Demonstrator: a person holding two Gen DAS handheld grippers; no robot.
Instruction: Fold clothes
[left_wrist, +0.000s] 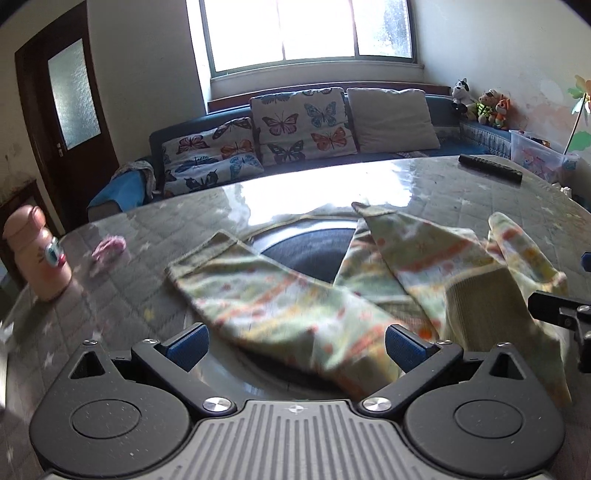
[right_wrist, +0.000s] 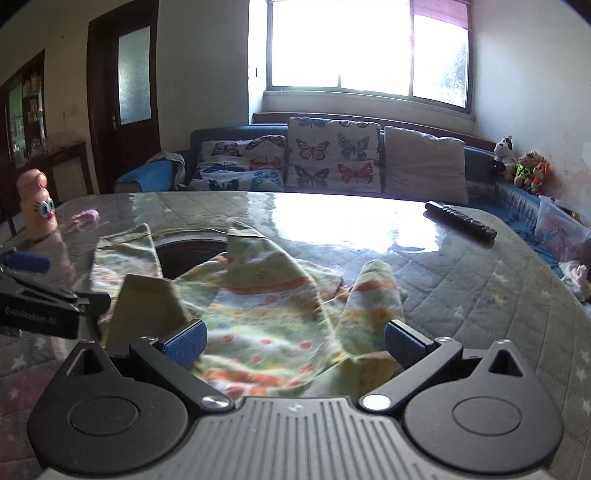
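A small light-green patterned garment (left_wrist: 295, 306) with orange marks and a ribbed cuff lies crumpled on the table, with legs or sleeves spread apart. It also shows in the right wrist view (right_wrist: 266, 314). My left gripper (left_wrist: 295, 347) is open, its blue pads on either side of one spread part of the cloth. My right gripper (right_wrist: 293, 343) is open over the garment's near edge. The right gripper's body shows at the right edge of the left view (left_wrist: 565, 314). The left gripper shows at the left of the right view (right_wrist: 40, 295).
The table (right_wrist: 480, 295) has a quilted cover under a glossy sheet. A pink bottle (left_wrist: 37, 254), a small pink item (left_wrist: 109, 249) and a black remote (right_wrist: 460, 223) lie on it. A dark round patch (left_wrist: 310, 254) shows under the cloth. A sofa with cushions (right_wrist: 332, 158) stands behind.
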